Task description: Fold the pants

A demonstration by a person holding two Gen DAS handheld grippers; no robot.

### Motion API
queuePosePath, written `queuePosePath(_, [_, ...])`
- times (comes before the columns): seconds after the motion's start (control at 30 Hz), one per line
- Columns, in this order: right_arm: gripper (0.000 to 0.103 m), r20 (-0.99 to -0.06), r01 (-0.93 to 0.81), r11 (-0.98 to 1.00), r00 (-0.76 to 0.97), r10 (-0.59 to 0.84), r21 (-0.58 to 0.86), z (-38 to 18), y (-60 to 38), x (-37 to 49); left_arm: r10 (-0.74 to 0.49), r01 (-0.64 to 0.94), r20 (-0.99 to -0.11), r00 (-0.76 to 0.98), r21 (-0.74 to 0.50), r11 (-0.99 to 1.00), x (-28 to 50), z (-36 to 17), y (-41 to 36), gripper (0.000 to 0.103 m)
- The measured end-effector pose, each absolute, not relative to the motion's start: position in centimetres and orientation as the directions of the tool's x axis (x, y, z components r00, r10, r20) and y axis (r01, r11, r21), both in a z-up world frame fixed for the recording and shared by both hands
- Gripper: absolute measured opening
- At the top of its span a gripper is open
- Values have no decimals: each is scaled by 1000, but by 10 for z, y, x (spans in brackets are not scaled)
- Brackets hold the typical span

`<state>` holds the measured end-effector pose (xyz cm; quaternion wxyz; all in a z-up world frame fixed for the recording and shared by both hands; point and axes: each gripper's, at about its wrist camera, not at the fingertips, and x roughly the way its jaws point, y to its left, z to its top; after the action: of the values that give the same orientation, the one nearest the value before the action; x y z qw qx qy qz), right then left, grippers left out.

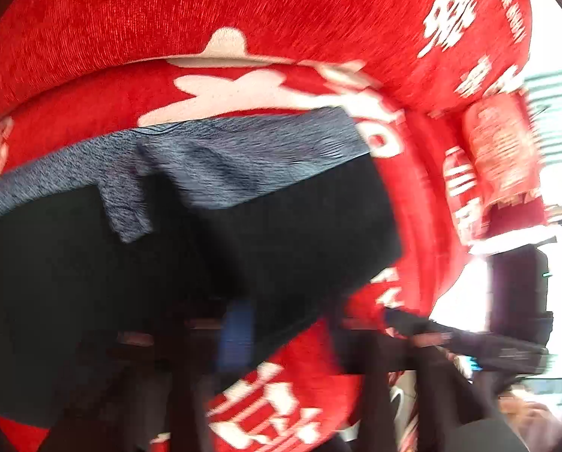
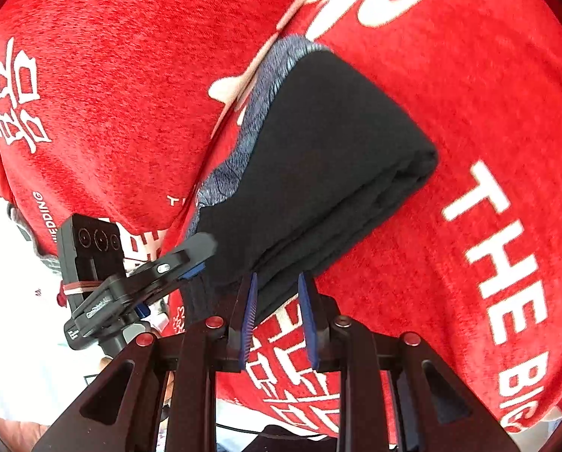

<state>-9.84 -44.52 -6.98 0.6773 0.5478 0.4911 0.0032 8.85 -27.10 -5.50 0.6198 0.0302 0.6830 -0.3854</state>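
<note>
The pants [image 2: 318, 165] lie as a compact, several-layer bundle on the red blanket [image 2: 488, 94], with the grey heathered waistband [image 2: 258, 113] along the far-left edge of the bundle and the thick folded edge facing right.

Right gripper [image 2: 279, 312]: blue-padded fingers stand apart, straddling the near edge of the bundle; nothing is clamped.

Left gripper [image 2: 190, 260]: seen from the right wrist view, its tips touch the near-left corner of the bundle. The left wrist view is motion-blurred, so whether it is closed on fabric cannot be told.

Judged step: finishing or squaring the last fold.

Recommended practice:
1. Take all layers at the near edge together, not the top layer alone, or the stack will shear.
2. Keep both grippers level so the near edge stays straight.
3. Keep the waistband edge aligned with the layers beneath it.
4. Release only once the bundle lies flat on the blanket; avoid catching the blanket pile in the pads
</note>
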Motion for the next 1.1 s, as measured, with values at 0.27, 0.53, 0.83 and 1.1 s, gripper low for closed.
queuePosePath(0.27, [51, -737, 458, 583, 495, 460, 671, -29, -481, -72, -419, 473, -888, -187, -456, 754, 92, -64, -219, 6])
queuePosePath(0.53, [25, -841, 422, 742, 400, 363, 521, -69, -500, 34, -415, 489, -897, -152, -434, 757, 90, -65, -223, 6])
queuePosePath(0.83, [28, -867, 342, 811, 342, 364, 475, -73, -459, 55, -361, 467, -932, -30, -333, 819, 89, -42, -200, 59])
queuePosePath(1.1, [28, -794, 246, 764, 315, 520, 597, -91, -357, 89, -159, 390, -986, 51, -127, 912, 95, -48, -138, 59])
